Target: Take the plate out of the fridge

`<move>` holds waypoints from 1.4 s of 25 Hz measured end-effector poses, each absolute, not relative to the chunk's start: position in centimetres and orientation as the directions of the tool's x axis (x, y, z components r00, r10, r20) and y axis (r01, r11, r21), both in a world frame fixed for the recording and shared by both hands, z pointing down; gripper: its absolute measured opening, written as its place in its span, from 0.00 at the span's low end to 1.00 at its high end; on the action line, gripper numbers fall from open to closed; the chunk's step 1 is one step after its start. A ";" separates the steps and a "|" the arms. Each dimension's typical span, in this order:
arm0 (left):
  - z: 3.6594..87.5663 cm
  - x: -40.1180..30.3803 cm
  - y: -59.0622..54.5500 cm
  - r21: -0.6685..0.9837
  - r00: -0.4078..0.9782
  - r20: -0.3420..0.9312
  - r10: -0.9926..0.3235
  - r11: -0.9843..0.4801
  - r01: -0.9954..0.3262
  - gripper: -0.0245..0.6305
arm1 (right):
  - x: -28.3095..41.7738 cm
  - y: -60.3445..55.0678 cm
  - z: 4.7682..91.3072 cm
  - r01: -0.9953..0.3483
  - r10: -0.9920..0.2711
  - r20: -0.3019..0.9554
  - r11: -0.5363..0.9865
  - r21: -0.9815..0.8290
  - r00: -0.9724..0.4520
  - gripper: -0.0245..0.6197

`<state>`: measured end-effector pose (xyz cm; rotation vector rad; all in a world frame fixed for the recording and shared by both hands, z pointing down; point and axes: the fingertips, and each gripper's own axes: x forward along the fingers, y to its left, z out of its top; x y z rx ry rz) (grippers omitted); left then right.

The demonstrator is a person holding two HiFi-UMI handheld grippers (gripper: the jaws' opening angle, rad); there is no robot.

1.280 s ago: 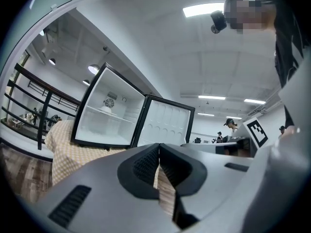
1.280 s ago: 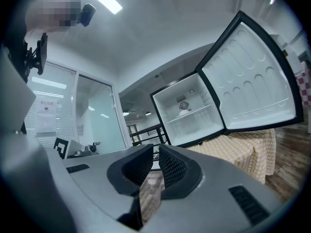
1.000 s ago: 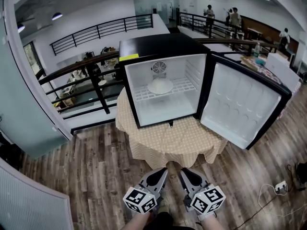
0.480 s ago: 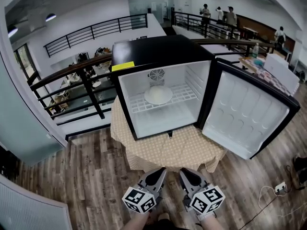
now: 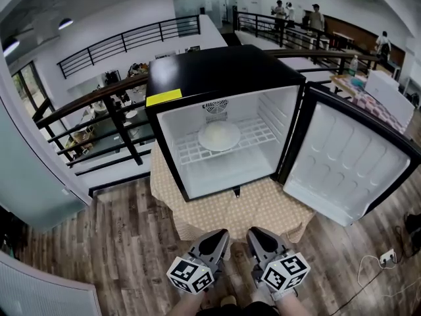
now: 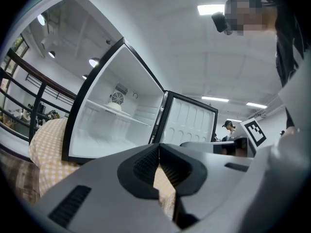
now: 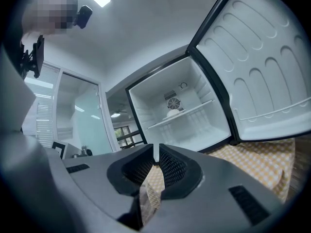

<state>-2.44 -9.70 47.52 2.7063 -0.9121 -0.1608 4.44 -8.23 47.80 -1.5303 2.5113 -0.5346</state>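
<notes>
left tool (image 5: 219,234): grey shell, black ribbed pads (image 6: 146,166) | right tool (image 5: 253,233): same | marker cubes (image 5: 191,275): white, black squares
</notes>
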 end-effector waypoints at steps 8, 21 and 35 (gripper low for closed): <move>47.0 -1.8 -12.0 0.299 0.786 -0.025 -0.617 -0.755 -0.583 0.05 | 4.3 -11.1 47.2 -0.808 -0.870 0.046 0.434 -0.397 -0.490 0.12; 46.1 -0.8 -18.6 0.294 0.722 -0.030 -0.692 -0.696 -0.655 0.05 | 4.3 -18.8 46.1 -0.751 -0.797 0.060 0.538 -0.383 -0.601 0.12; 45.9 -1.1 -23.3 0.292 0.668 -0.027 -0.743 -0.645 -0.706 0.05 | 3.8 -24.1 46.5 -0.711 -0.748 0.101 0.566 -0.418 -0.656 0.12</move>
